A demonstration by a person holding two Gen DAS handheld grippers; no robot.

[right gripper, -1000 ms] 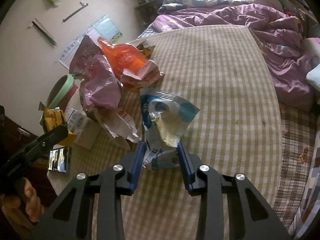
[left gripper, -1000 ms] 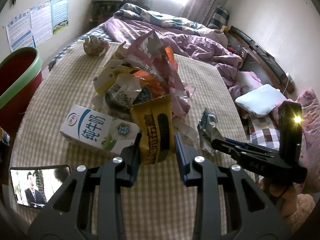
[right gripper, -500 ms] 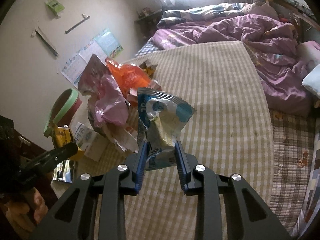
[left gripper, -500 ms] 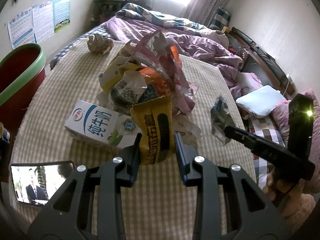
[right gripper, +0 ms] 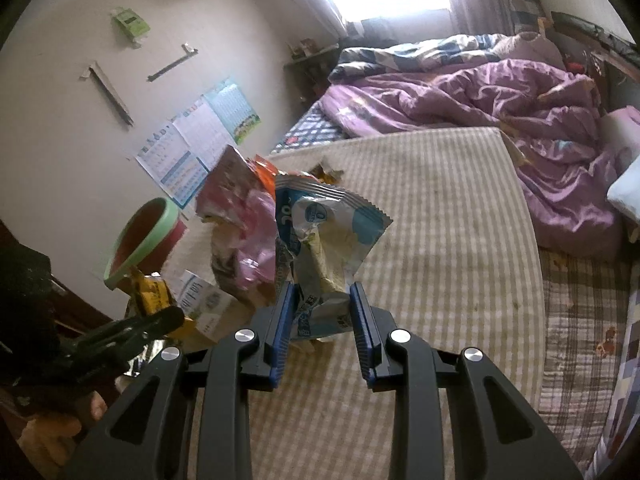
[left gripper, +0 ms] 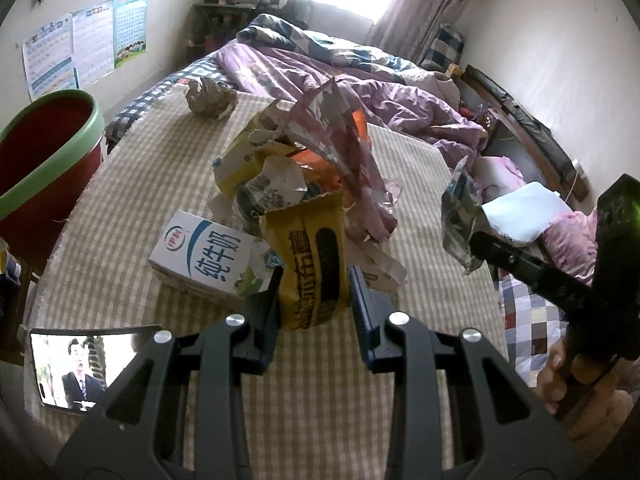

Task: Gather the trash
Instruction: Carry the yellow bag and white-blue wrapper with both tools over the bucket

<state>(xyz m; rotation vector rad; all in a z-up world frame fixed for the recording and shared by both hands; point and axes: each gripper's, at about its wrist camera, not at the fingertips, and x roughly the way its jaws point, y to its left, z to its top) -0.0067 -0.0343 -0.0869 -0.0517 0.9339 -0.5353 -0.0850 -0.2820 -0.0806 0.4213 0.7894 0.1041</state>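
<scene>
Here the left claw (left gripper: 314, 280) pinches a yellow snack bag (left gripper: 310, 256) upright over the checked mattress (left gripper: 132, 184), at the near edge of a heap of wrappers (left gripper: 316, 152). A milk carton (left gripper: 200, 258) lies flat just beside it. The right claw (right gripper: 320, 304) is clamped on a crumpled blue-and-white wrapper (right gripper: 324, 236), held clear above the mattress. A red bin with a green rim (left gripper: 44, 152) stands off the bed's edge, and a crumpled paper ball (left gripper: 210, 98) sits well apart.
</scene>
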